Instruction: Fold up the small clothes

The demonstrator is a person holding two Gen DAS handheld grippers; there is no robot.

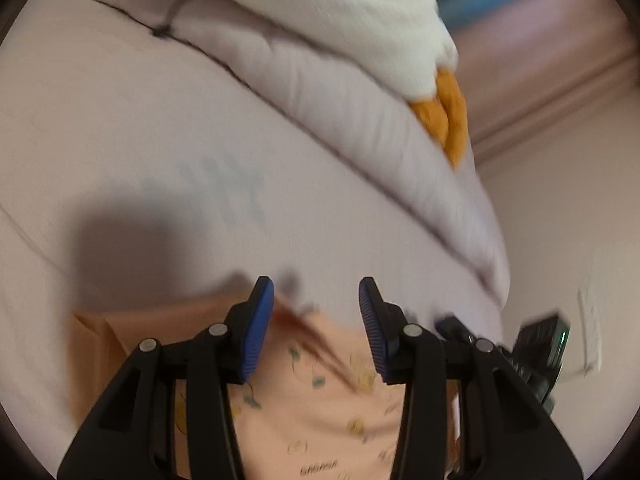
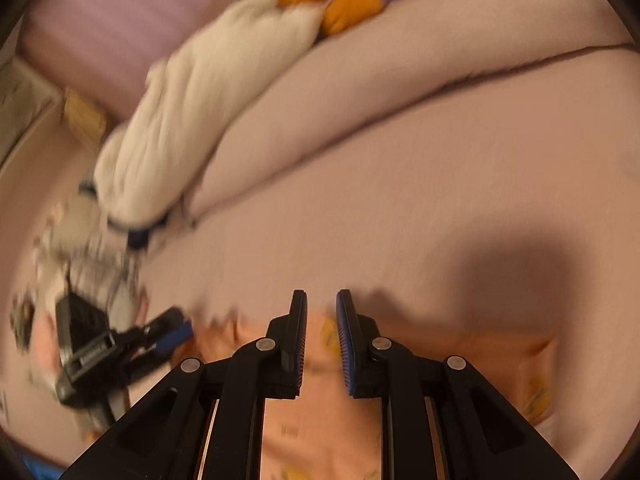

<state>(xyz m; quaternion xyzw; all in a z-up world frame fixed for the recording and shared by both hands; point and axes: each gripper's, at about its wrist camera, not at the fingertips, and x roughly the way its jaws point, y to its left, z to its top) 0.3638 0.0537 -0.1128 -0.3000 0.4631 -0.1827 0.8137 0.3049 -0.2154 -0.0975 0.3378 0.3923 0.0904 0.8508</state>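
The left tool [image 1: 316, 328] is seen about half open, with a clear gap between its two blue pads [image 1: 258, 330]. Nothing is squeezed between them; the peach garment [image 1: 320, 408] is seen behind the gap, and whether the pads touch it cannot be told because the picture is blurred. The right tool [image 2: 322, 340] is seen almost closed, with only a thin gap left. The same peach garment [image 2: 320, 436] is seen behind that gap, but whether any cloth is pinched cannot be told. The garment is spread on the bed [image 1: 140, 128], close under both tools. Small yellow and green prints are seen on it, and a dark reddish trim [image 1: 316, 340] runs slantwise across it. Its long side seems to run across the pictures, but this is too blurred to be sure. Farther out, a folded pale quilt [image 1: 340, 112] is piled on the bed, and a white plush toy [image 1: 320, 8] with orange feet [image 1: 448, 112] is laid on top. In the right wrist view only, the left tool [image 2: 176, 334] is seen from the side, along with a heap of pale patterned cloth [image 2: 80, 248] behind it. In the left wrist view only, part of the right tool [image 1: 536, 344] and a wall [image 1: 560, 220] are seen.
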